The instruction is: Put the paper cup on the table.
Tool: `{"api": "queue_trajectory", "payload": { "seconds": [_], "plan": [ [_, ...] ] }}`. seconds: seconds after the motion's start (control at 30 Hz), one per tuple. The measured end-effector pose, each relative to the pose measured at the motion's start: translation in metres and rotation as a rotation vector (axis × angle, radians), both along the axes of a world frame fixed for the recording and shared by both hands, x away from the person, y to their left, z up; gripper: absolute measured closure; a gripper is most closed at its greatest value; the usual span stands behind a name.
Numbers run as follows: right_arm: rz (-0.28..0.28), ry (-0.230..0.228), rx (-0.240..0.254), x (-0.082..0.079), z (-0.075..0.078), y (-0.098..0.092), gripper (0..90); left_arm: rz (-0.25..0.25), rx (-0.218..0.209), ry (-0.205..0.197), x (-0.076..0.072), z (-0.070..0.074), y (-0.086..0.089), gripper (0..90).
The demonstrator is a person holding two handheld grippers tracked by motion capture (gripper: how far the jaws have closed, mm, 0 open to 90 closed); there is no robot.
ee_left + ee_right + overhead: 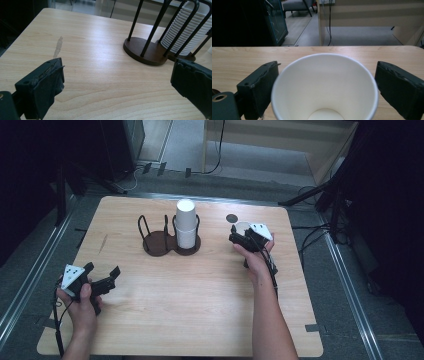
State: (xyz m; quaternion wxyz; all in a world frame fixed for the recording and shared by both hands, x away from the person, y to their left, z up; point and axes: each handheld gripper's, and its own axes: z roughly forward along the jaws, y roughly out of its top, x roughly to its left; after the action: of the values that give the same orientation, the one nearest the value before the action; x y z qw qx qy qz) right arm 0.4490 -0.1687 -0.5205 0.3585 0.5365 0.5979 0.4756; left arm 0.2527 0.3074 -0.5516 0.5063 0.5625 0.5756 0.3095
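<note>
A single white paper cup (324,82) stands upright on the wooden table (200,290) at the right, also seen as the cup (242,225) from above. My right gripper (241,232) (325,67) is open, one jaw on each side of this cup, close to its rim but not pressing it. My left gripper (104,269) (117,67) rests low at the front left, open, with only bare wood between its jaws. A dark wire cup holder (160,242) (145,50) stands at the middle back, with a stack of white cups (185,224) (183,32) in its right-hand slot.
The holder's left-hand slot (150,237) has nothing in it. A small dark round spot (231,218) lies on the wood just behind the right gripper. A pale scuff (58,47) marks the table's left part. Cables trail across the floor beyond the table's far edge.
</note>
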Motion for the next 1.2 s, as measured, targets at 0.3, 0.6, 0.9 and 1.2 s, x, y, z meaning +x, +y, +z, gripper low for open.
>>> {"api": "queue_trajectory", "payload": {
  "seconds": [0.3,0.6,0.9,1.2],
  "plan": [
    [0.036,-0.04,-0.012,-0.022,0.015,-0.005,6.2,0.001,0.004,0.0,0.0,0.0,0.0,0.0],
    [0.066,-0.057,0.013,-0.05,0.025,-0.012,6.2,0.001,0.006,-0.001,0.0,0.0,-0.001,0.0],
    [0.09,-0.075,0.019,-0.082,0.024,-0.027,6.2,0.005,0.009,-0.002,0.0,0.0,-0.001,0.0],
    [0.091,-0.093,0.015,-0.107,0.017,-0.044,6.5,0.005,0.012,-0.001,0.0,0.0,-0.002,0.0]
  ]
}}
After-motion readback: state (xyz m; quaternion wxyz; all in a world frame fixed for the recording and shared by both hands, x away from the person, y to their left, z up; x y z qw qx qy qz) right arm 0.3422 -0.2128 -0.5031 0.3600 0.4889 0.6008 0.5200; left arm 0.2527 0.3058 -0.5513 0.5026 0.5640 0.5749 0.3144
